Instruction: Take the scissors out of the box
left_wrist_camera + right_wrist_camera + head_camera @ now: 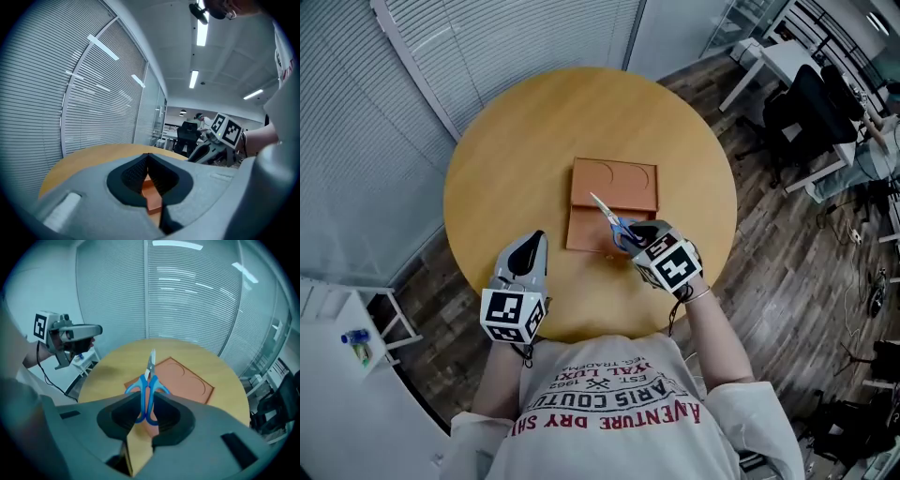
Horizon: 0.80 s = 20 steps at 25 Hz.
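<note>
Head view: a round table (516,150) carries a flat orange-brown box (614,185) near its middle. The right gripper (630,234) hangs over the box's near edge with the scissors (609,217) in its claw. The blades are closed and point away from the person, across the box. The left gripper (534,239) stands off to the left, over bare table near the person's edge and apart from the box.

Right gripper view: the pads are narrowed onto the blue handle loops, one on each side. The blades stick out past the fingertips. The scissors appear clear of the box, which lies on the table beyond and below them.

Left gripper view: the jaws meet at their tips with nothing held. Part of the box shows through the gap behind the tips.
</note>
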Each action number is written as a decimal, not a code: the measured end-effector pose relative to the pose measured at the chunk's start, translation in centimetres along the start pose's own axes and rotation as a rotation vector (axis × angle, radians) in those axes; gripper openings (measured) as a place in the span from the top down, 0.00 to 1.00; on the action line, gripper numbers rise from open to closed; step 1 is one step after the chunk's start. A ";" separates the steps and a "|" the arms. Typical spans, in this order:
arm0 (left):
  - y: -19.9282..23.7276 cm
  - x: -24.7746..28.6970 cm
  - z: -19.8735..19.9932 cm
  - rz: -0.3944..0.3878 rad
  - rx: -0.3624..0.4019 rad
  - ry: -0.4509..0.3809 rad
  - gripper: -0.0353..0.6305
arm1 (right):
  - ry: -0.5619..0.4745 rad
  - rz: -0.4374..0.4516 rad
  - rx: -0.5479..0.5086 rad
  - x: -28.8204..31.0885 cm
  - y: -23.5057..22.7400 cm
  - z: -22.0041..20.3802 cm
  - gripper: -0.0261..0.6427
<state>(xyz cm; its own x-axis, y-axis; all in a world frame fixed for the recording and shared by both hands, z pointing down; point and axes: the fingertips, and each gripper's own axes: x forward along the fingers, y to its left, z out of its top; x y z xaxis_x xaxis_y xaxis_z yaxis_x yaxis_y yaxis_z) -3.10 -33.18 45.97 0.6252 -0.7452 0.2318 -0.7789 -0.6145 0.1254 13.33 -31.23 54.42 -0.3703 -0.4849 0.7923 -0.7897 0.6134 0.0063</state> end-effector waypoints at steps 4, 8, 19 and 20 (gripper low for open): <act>-0.6 0.1 1.1 -0.025 0.024 -0.012 0.93 | -0.142 -0.038 0.066 -2.8 0.5 2.1 0.82; -1.1 0.6 2.1 -0.052 0.037 -0.026 0.93 | -0.280 -0.093 0.144 -5.3 -0.1 3.3 0.82; -3.1 1.3 5.4 -0.100 0.070 -0.074 0.93 | -0.601 -0.290 0.189 -12.1 -2.2 6.0 0.82; -3.2 1.2 5.6 -0.103 0.072 -0.081 0.93 | -0.621 -0.310 0.182 -12.4 -2.2 6.2 0.82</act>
<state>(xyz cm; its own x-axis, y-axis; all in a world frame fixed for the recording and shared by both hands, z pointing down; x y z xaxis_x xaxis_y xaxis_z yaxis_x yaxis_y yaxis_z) 0.41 -33.59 40.41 0.7057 -0.6940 0.1426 -0.7068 -0.7035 0.0746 16.60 -30.39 40.78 -0.2827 -0.9184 0.2769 -0.9527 0.3024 0.0301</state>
